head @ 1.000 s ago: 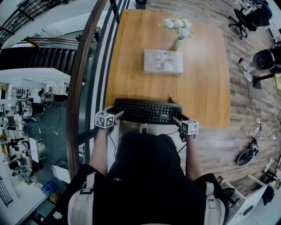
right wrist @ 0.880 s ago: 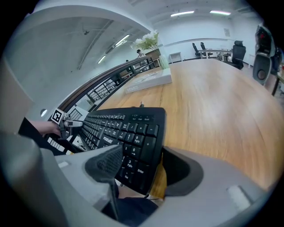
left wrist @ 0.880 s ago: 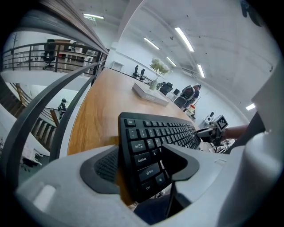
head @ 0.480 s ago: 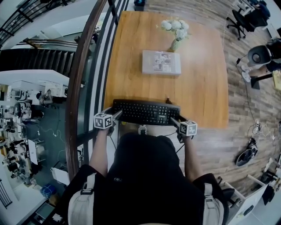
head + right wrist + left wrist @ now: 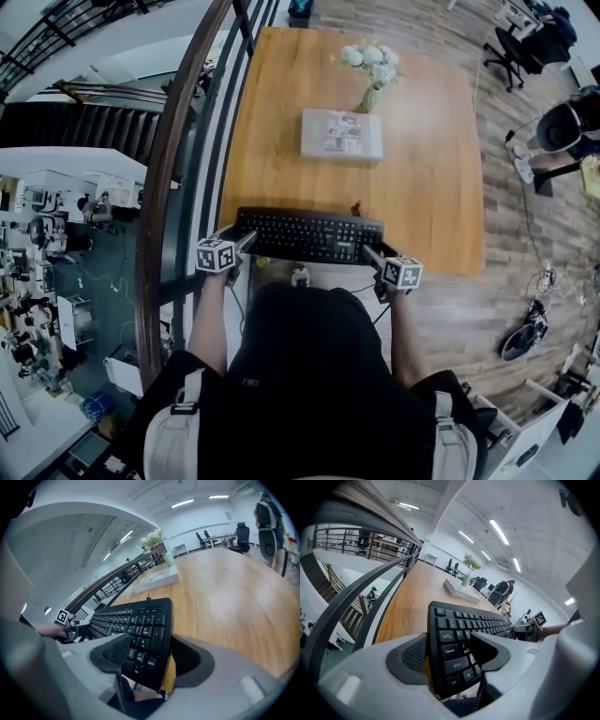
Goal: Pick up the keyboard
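A black keyboard point(image 5: 309, 236) lies crosswise over the near edge of the wooden table point(image 5: 422, 187). My left gripper point(image 5: 246, 242) is shut on its left end, with the jaws clamped above and below the keys by Caps Lock point(image 5: 450, 656). On the number-pad end my right gripper point(image 5: 367, 253) is shut the same way point(image 5: 150, 660). In the left gripper view the keyboard point(image 5: 464, 634) runs off to the right gripper point(image 5: 529, 625). The keyboard point(image 5: 136, 620) leads to the left gripper point(image 5: 70, 623) in the right gripper view. Its near edge hangs past the table's edge.
A white flat box point(image 5: 341, 135) sits mid-table, and a vase of white flowers point(image 5: 372, 66) stands behind it. A dark railing point(image 5: 178, 141) runs along the table's left side over a stairwell. Office chairs point(image 5: 572, 122) stand on the floor to the right.
Both grippers stay clamped on the keyboard. It has shifted slightly away from me, towards the white box.
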Action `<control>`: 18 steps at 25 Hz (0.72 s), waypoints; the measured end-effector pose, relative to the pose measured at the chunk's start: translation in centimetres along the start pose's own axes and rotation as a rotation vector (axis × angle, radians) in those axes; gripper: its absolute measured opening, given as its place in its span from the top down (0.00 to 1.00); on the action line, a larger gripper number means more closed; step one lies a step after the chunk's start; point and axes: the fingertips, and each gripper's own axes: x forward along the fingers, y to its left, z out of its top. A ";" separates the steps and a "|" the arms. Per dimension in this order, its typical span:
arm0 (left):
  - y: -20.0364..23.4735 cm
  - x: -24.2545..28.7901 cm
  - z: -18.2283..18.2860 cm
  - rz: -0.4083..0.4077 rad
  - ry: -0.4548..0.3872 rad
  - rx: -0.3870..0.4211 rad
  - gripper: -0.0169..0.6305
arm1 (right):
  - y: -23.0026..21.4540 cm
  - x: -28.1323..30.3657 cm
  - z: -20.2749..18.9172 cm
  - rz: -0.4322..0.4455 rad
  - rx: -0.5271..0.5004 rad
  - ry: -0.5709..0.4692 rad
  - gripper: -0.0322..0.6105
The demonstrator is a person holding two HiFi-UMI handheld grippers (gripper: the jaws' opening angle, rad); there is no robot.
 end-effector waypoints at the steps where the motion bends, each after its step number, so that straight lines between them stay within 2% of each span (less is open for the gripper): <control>1: -0.3 -0.1 0.2 0.003 -0.013 0.000 0.53 | 0.1 -0.3 0.5 0.007 -0.007 -0.015 0.52; 8: -3.1 -2.4 0.7 0.025 -0.084 -0.002 0.53 | 0.4 -2.9 2.0 0.049 -0.061 -0.075 0.54; 18: -9.7 -4.1 0.5 0.070 -0.158 0.048 0.53 | -1.7 -8.8 2.1 0.043 -0.103 -0.142 0.55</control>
